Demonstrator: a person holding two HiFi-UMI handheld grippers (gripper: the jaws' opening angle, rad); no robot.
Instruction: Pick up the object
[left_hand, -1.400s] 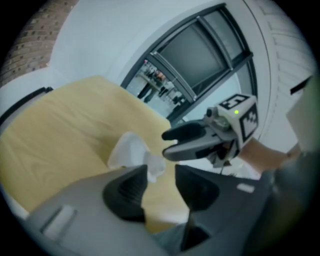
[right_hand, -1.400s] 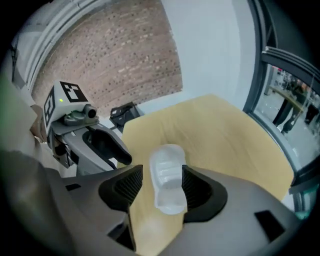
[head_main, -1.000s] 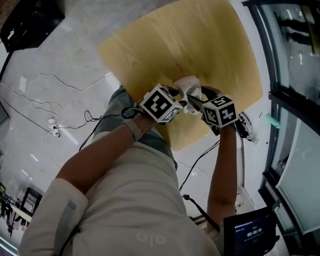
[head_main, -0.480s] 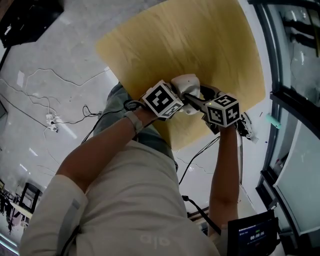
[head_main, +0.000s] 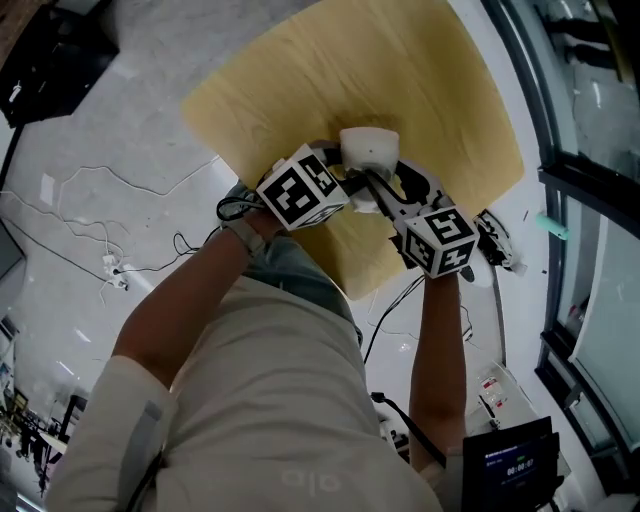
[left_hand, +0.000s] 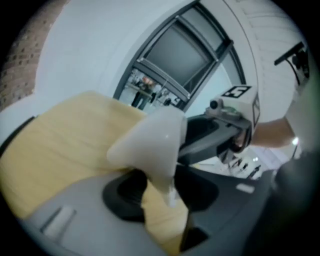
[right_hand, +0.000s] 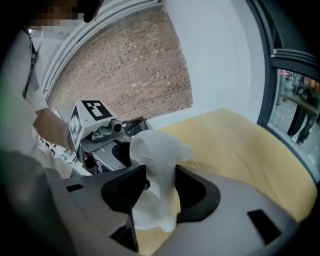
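Note:
A white moulded object (head_main: 368, 148) with a broad top and a narrow lower part hangs over the near part of the wooden table (head_main: 430, 80). My left gripper (head_main: 347, 183) comes at it from the left and my right gripper (head_main: 378, 188) from the right. In the left gripper view the object (left_hand: 150, 145) sits between the left gripper's (left_hand: 159, 187) black pads, which touch it as the jaws are closing. In the right gripper view the object (right_hand: 155, 155) is pinched between the right gripper's (right_hand: 155, 192) pads, those jaws closing too.
The table's near edge (head_main: 350, 285) lies just under my hands. Cables (head_main: 120, 265) trail over the pale floor at the left. A white device (head_main: 495, 245) lies by the table's right corner. A dark-framed glass wall (head_main: 590, 190) runs along the right, and a small screen (head_main: 505, 465) shows at bottom right.
Both grippers have moved farther over the table, and the white object has shifted with them, away from the near edge. The two marker cubes now stand farther apart.

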